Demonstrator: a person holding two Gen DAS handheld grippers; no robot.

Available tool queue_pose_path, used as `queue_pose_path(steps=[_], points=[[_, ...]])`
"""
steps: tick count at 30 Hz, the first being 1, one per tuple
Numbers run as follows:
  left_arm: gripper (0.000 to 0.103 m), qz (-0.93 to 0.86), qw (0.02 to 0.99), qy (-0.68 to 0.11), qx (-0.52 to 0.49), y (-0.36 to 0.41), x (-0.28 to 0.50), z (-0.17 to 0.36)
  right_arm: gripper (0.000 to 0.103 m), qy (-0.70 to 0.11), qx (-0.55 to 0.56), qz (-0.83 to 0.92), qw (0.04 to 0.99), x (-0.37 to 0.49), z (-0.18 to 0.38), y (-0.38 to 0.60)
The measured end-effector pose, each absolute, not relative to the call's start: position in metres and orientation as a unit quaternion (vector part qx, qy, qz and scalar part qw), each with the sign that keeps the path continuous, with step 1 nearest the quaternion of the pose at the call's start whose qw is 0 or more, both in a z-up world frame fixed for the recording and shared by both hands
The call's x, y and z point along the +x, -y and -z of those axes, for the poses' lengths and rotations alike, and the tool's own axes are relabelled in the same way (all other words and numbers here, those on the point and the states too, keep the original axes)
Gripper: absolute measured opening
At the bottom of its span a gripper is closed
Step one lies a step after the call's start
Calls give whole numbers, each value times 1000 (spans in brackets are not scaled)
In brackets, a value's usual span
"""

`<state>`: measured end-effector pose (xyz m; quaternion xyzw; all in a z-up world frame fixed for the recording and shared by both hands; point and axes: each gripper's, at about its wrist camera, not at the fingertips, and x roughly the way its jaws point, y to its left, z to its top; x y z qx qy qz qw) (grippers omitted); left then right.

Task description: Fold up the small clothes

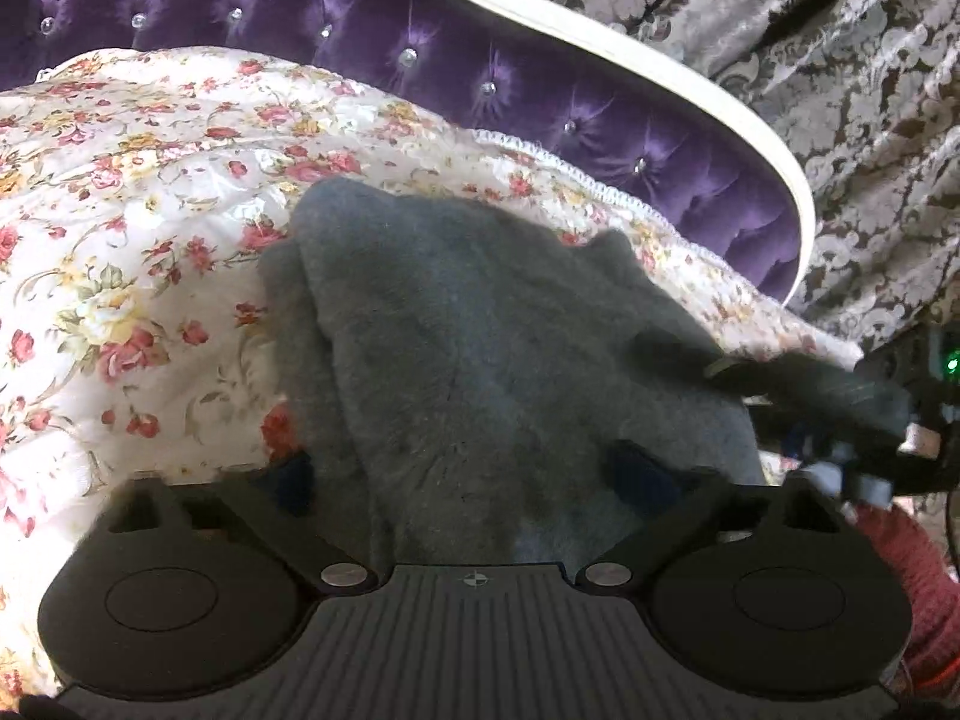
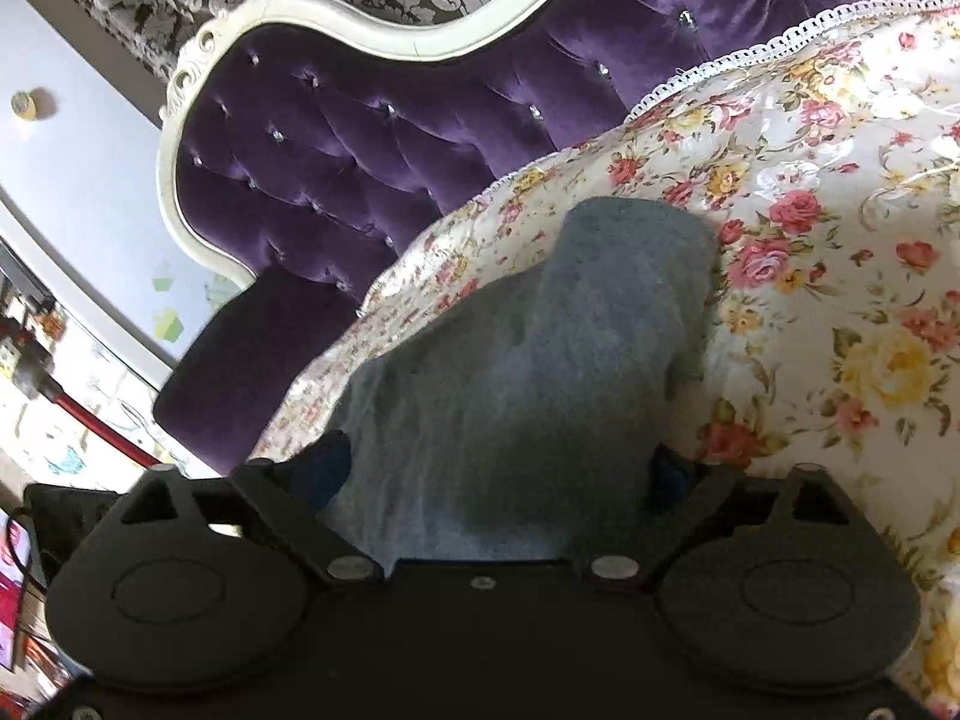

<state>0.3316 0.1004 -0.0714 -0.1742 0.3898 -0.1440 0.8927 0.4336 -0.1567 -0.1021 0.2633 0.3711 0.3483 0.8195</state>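
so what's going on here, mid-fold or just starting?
A person is working a grey garment on a floral bedspread with two handheld grippers. The cloth runs between the jaws of both the left gripper and the right gripper. Whether either has clamped it is unclear. The garment lies bunched, with no tidy fold visible. A purple tufted headboard stands behind.

Garment (image 1: 480,324): plain grey. Bedspread (image 1: 150,192): cream, pink-and-yellow floral. Headboard (image 1: 372,30): tufted purple, cream frame. Wallpaper (image 1: 810,48): brown-silver damask.

A purple tufted headboard (image 2: 372,138) with a cream carved frame (image 2: 336,12) stands at the far side. Behind it hangs grey patterned wallpaper (image 1: 840,60). A floral bedspread (image 1: 150,180) covers the near bed.
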Motion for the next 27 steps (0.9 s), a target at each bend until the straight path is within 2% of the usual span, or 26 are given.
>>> queue_pose_path(steps=[1, 4, 14, 27], points=[[40, 144, 892, -388, -184, -103, 332, 71, 50, -382, 255, -340, 821, 434, 103, 156], [35, 148, 863, -408, -257, -116, 336, 73, 48, -392, 268, -323, 819, 430, 105, 157], [34, 159, 854, -440, -226, -102, 295, 57, 46, -426, 220, -289, 829, 389, 75, 157], [34, 204, 845, -455, -194, -79, 186, 47, 46, -451, 235, -288, 811, 280, 78, 191]])
